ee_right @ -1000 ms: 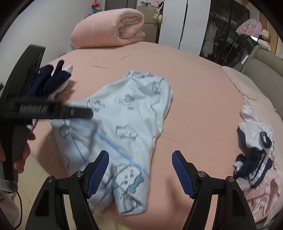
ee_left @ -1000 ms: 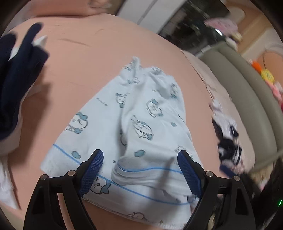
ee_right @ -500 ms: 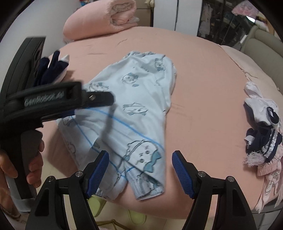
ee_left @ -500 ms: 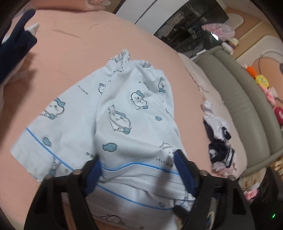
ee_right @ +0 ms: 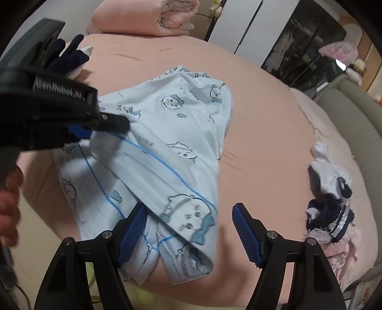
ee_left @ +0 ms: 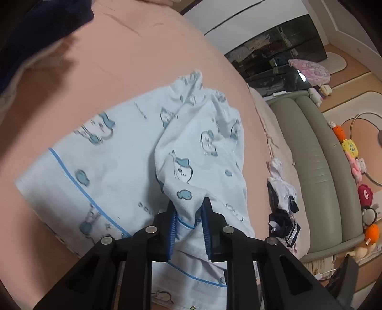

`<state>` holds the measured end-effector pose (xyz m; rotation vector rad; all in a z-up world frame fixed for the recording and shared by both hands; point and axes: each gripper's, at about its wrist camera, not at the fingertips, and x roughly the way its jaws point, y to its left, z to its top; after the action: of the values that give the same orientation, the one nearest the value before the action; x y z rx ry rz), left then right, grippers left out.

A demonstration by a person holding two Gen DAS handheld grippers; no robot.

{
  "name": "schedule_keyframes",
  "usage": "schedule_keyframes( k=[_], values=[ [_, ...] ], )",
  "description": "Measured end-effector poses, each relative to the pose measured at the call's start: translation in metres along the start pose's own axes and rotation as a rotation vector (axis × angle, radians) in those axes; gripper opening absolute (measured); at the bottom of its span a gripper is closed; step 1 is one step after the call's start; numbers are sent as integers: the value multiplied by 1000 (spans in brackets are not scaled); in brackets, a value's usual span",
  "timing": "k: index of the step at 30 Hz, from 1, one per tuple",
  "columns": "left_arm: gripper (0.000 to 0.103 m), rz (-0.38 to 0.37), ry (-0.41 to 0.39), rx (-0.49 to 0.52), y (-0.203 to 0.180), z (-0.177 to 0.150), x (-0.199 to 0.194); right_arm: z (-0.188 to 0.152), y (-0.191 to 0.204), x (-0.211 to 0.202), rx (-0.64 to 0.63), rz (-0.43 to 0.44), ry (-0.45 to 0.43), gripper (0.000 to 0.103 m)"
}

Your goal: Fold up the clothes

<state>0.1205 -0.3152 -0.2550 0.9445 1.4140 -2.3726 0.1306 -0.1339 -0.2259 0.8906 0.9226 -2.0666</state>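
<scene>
A light blue garment point(ee_left: 195, 147) with cartoon prints and blue piping lies crumpled on the pink bed point(ee_left: 119, 59). My left gripper point(ee_left: 188, 209) is closing its jaws on a raised fold near the piped hem, and the blue pads pinch the fabric. The right wrist view shows the same garment point(ee_right: 172, 124), with the left gripper point(ee_right: 114, 124) gripping its left side. My right gripper point(ee_right: 189, 209) stands open just above the garment's near corner at the bed's front edge. A printed flap of that corner lies between its fingers, and the pads are clear of it.
A navy garment point(ee_right: 69, 57) lies at the bed's far left. A small heap of navy and white clothes point(ee_right: 329, 190) sits at the right edge. A rolled pink duvet point(ee_right: 148, 16) is at the back. A grey-green padded headboard point(ee_left: 317, 155) with plush toys point(ee_left: 351, 147) is on the right.
My left gripper went from wide open over the hem to pinched on a fold of it. My right gripper came down closer to the garment's near corner, still open.
</scene>
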Motion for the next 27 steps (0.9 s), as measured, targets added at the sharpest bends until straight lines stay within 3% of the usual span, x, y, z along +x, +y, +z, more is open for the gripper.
schedule_keyframes(
  k=[9, 15, 20, 27],
  values=[
    [14, -54, -32, 24, -12, 18, -16, 8, 22, -2, -172, -172, -87, 74],
    [14, -112, -16, -6, -9, 21, -14, 16, 37, 7, -298, -230, -138, 73],
    [14, -82, -22, 54, -16, 24, -17, 24, 47, 14, -392, -324, -195, 74],
    [14, -82, -20, 54, -12, 26, -17, 43, 33, 21, -395, -319, -223, 71]
  ],
)
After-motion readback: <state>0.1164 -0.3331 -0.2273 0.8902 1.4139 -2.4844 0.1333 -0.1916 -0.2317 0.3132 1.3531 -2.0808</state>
